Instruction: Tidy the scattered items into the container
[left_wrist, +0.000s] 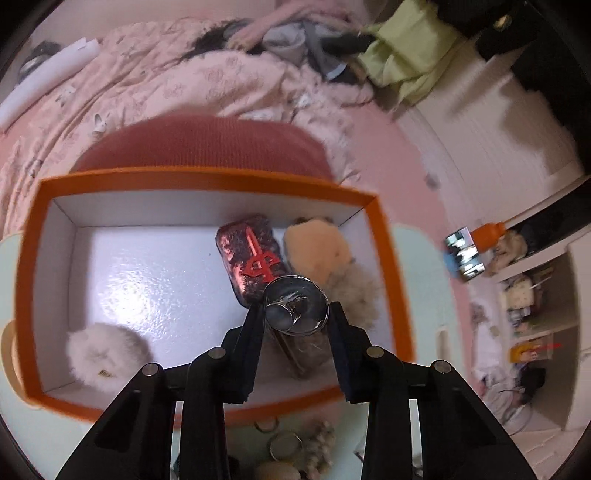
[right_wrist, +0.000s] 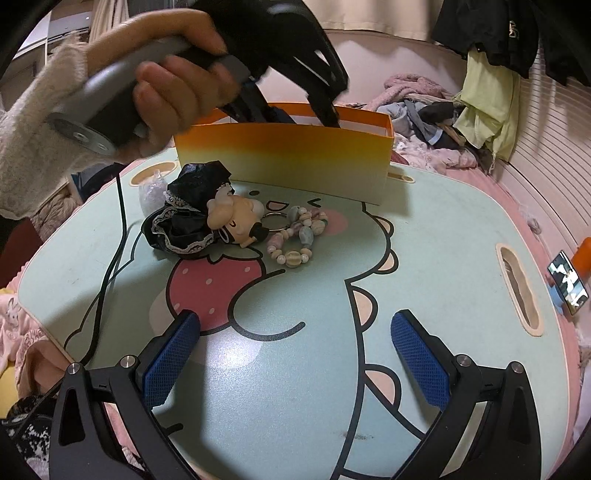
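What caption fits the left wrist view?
Left gripper shut on a clear glass jar inside the orange box.

From my seat the room looks evenly lit by soft indoor light. Glare flares off the glossy floor of the orange box (left_wrist: 122, 288), and a paler sheen sits on the table (right_wrist: 236, 354). Motion blur smears the left view; both views bow and darken at their rims.

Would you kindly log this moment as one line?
left gripper: holds jar in box | right gripper: open, above table | bracelet, doll: outside
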